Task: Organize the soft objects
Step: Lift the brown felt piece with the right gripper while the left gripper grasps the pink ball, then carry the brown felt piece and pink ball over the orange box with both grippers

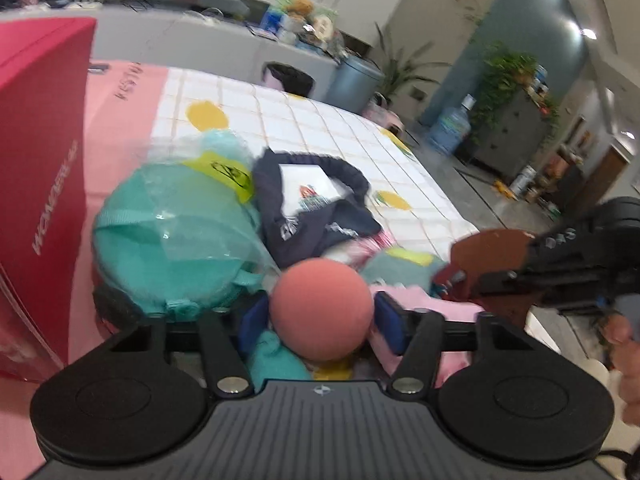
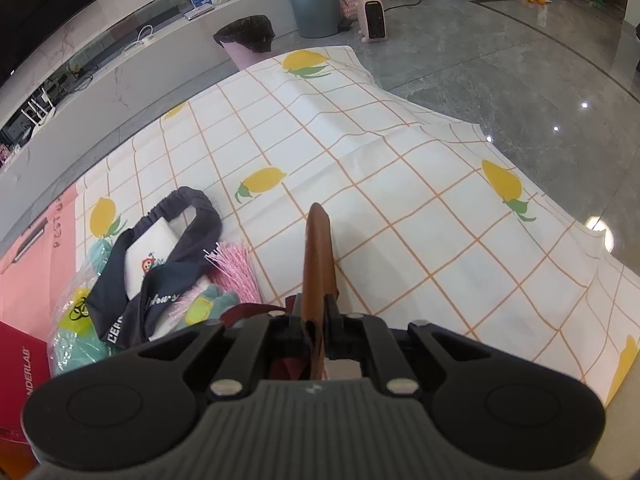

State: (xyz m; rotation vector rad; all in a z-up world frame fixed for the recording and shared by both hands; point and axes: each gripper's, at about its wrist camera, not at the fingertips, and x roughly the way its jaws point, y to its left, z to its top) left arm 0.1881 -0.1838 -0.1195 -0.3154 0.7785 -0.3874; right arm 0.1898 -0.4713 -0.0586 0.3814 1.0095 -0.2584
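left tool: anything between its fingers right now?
Yes, in the left wrist view a pink ball sits between the left tool's blue fingers; contact is unclear through blur.

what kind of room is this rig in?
Probably a home living room: a lemon-print cloth spread over a polished stone floor, a small heater, and potted plants.

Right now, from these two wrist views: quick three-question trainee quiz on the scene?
1. True or false: the right claw is shut on a brown leather piece.
2. Which thing sits between the left claw fingers? A) pink foam ball B) navy cloth C) red box
3. Fill in: the tablecloth is printed with yellow ____.

Key: 1 true; 2 A; 3 lemons.
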